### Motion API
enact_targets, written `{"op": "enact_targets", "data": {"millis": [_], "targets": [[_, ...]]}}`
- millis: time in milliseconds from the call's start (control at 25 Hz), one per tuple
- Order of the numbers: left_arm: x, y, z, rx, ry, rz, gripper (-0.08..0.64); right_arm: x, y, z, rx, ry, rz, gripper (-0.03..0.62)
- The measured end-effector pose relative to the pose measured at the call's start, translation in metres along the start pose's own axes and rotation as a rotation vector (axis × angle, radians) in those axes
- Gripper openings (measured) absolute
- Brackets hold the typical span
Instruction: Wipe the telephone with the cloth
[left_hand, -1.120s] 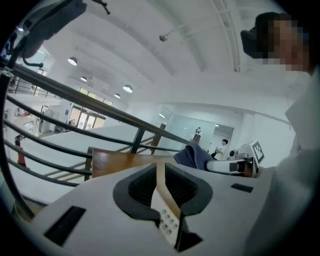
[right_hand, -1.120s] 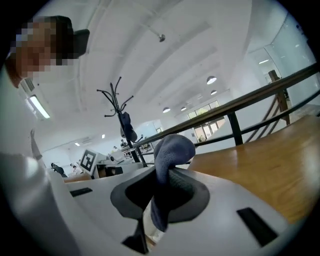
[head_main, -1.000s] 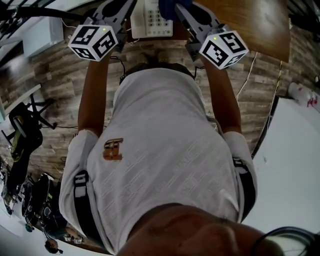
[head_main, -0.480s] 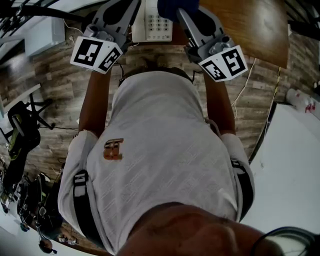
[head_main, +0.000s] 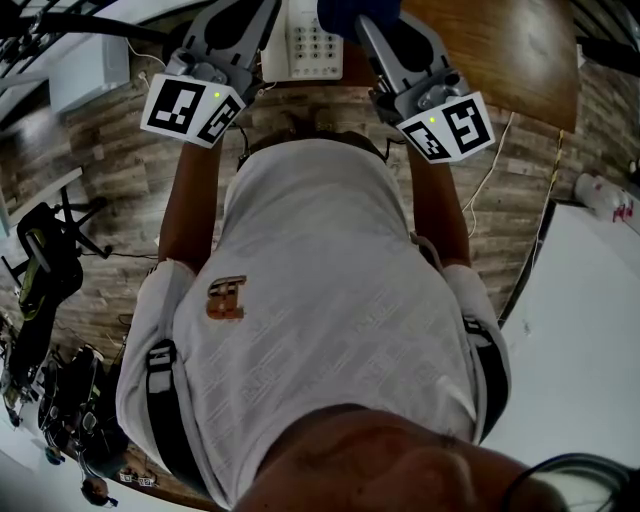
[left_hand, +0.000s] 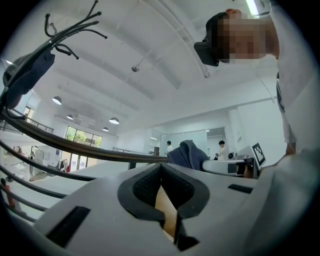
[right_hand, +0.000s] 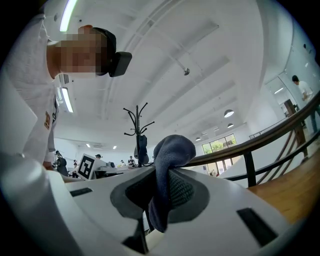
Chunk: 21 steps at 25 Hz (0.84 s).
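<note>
The white telephone (head_main: 305, 45) lies on the brown wooden table (head_main: 500, 50) at the top of the head view, in front of the person in a white shirt. My right gripper (head_main: 362, 18) reaches over the telephone's right side, shut on a dark blue cloth (head_main: 345, 15). In the right gripper view the cloth (right_hand: 170, 155) bulges up and hangs down between the pads of my right gripper (right_hand: 157, 180). My left gripper (head_main: 262, 8) is at the telephone's left edge. Its jaws (left_hand: 161, 170) are shut with nothing between them, and the cloth (left_hand: 189, 154) shows beyond them.
Below the table edge is a wood-plank floor with cables (head_main: 545, 200). A white tabletop (head_main: 590, 300) stands at the right and a black stand (head_main: 45, 260) at the left. A coat rack (right_hand: 137, 125) and a dark handrail (right_hand: 260, 145) appear in the gripper views.
Both grippers have tilted since a second ago, so other faces of their marker cubes show. Over the last half second almost nothing has moved. The cloth stays in the right gripper.
</note>
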<state>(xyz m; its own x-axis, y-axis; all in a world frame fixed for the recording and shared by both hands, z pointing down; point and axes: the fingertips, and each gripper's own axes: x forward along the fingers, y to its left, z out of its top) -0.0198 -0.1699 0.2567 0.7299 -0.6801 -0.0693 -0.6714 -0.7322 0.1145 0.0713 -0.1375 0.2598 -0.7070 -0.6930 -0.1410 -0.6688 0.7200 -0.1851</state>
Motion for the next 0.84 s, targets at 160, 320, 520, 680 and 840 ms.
{"op": "enact_targets", "data": {"millis": [160, 320, 520, 680, 840], "targets": [[-0.0017, -0.0029, 0.0021, 0.003, -0.001, -0.006, 0.018, -0.0010, 0.0053, 0.0022, -0.008, -0.002, 0.007, 0.070], [-0.0014, -0.0042, 0.0002, 0.002, 0.001, -0.012, 0.018, -0.0015, 0.0060, 0.0012, -0.013, -0.001, 0.010, 0.071], [-0.0009, -0.0045, -0.0004, 0.002, 0.003, -0.019, 0.018, -0.0003, 0.0064, 0.0008, -0.016, 0.000, 0.012, 0.071], [-0.0009, -0.0033, -0.0014, 0.001, 0.004, -0.020, 0.018, 0.0012, 0.0058, -0.0006, -0.014, 0.002, 0.013, 0.071], [-0.0006, -0.0033, -0.0020, 0.002, 0.005, -0.022, 0.018, 0.0015, 0.0054, -0.0014, -0.012, 0.004, 0.012, 0.071]]}}
